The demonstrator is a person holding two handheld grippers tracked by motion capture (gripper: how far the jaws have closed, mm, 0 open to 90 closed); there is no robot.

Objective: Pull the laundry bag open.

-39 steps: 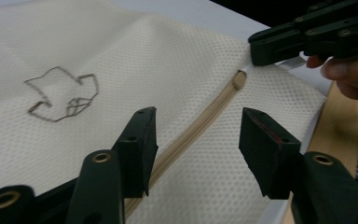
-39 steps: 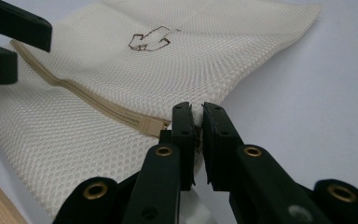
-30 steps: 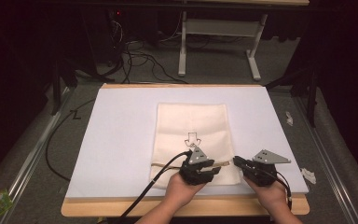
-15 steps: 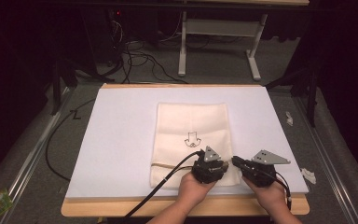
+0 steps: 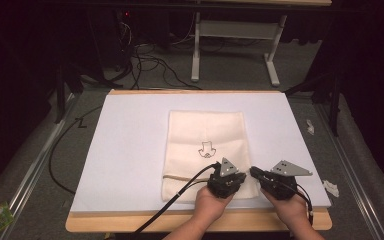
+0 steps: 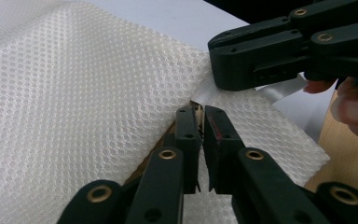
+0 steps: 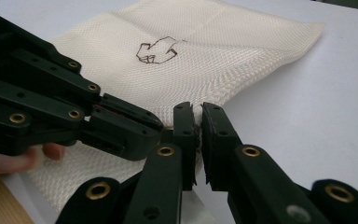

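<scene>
Mesh bag (image 5: 206, 150), cream, flat at centre of white mat (image 5: 130, 150): left gripper (image 5: 226, 181) just closed and right gripper (image 5: 275, 184) both pinched tight on its 5 o'clock hem; risk: thin bites slipping, or 1 layer lifting alone

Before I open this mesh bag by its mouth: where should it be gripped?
Grip the mesh bag by its near hem, from the person's side: it lies flat, and only that edge lifts. The left gripper and right gripper pinch there.

One cream mesh bag (image 5: 206, 145), one white table mat (image 5: 130, 150), two tongs, left tongs (image 5: 228, 176), right tongs (image 5: 256, 173)
</scene>
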